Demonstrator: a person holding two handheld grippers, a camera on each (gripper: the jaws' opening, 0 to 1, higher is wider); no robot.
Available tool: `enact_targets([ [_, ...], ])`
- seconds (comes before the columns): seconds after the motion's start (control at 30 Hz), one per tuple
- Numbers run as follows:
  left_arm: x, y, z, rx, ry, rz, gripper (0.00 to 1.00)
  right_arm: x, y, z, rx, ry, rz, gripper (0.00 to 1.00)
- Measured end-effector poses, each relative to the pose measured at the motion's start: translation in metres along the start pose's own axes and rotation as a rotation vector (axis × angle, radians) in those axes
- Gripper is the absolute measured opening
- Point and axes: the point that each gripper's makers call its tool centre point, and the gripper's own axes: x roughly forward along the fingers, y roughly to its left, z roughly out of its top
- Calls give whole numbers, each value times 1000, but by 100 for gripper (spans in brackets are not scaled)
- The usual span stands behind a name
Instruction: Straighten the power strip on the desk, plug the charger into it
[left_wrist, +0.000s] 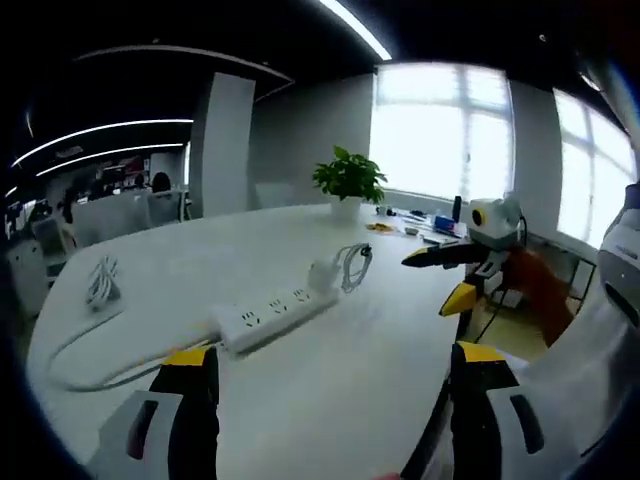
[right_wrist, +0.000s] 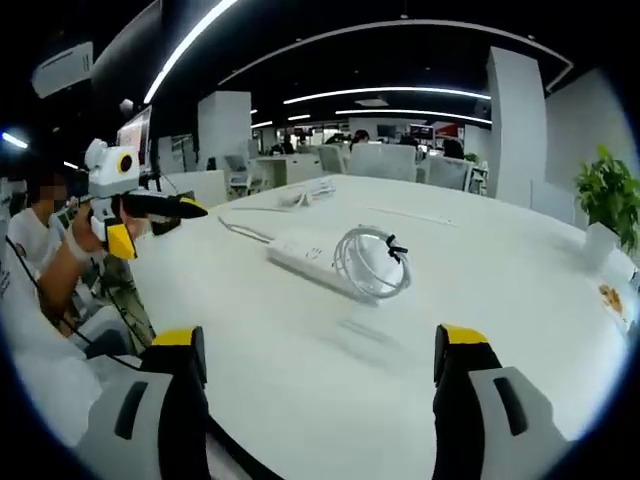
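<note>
A white power strip (left_wrist: 275, 315) lies at a slant on the white table (left_wrist: 340, 400). Its cord (left_wrist: 95, 375) curves left to a bundled end (left_wrist: 100, 285). A white charger (left_wrist: 322, 275) with a coiled cable (left_wrist: 352, 265) rests at the strip's far end. My left gripper (left_wrist: 335, 365) hovers open, short of the strip, holding nothing. In the right gripper view the power strip (right_wrist: 305, 255) lies behind the coiled cable (right_wrist: 372, 262). My right gripper (right_wrist: 320, 345) is open and bare, well short of both. Each gripper appears in the other's view, held off the table's edge: right gripper (left_wrist: 425, 286), left gripper (right_wrist: 165, 233).
A potted plant (left_wrist: 348, 180) stands at the table's far side, with small items (left_wrist: 420, 222) near the window beside it. A person (right_wrist: 45, 270) sits at the table's edge, a hand on the left gripper. Office chairs (right_wrist: 395, 160) and desks lie beyond.
</note>
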Motion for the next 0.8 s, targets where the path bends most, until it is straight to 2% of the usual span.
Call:
enact_targets([
  [0.03, -4, -1, 0, 0, -1, 11, 96, -3, 0, 1, 1, -4, -5, 92],
  [0.13, -18, 2, -5, 5, 28, 95, 96, -14, 3, 5, 1, -22, -17, 92],
  [0.2, -30, 0, -1, 17, 4, 147, 96, -21, 6, 7, 8, -40, -21, 94],
  [0.33, -50, -19, 4, -28, -34, 138, 96, -36, 12, 7, -16, -34, -24, 95],
  [0.4, -56, -25, 2, -56, -28, 139, 96, -42, 9, 9, -26, -40, -42, 95],
  [0.47, -62, -25, -4, -60, -18, 174, 96, -47, 9, 9, -25, -45, -47, 94],
  [0.53, -70, -24, -13, -56, 14, 215, 96, -50, 10, 7, -24, -46, -49, 94],
  [0.63, -77, -28, -28, -111, 87, 217, 94, -52, 8, 4, -25, -39, -57, 94],
  [0.67, -78, -29, -28, -99, 98, 215, 94, -53, 8, 4, -25, -38, -58, 94],
  [0.8, -81, -33, -18, -103, 57, 216, 94, -59, 10, 8, -26, -53, -52, 94],
])
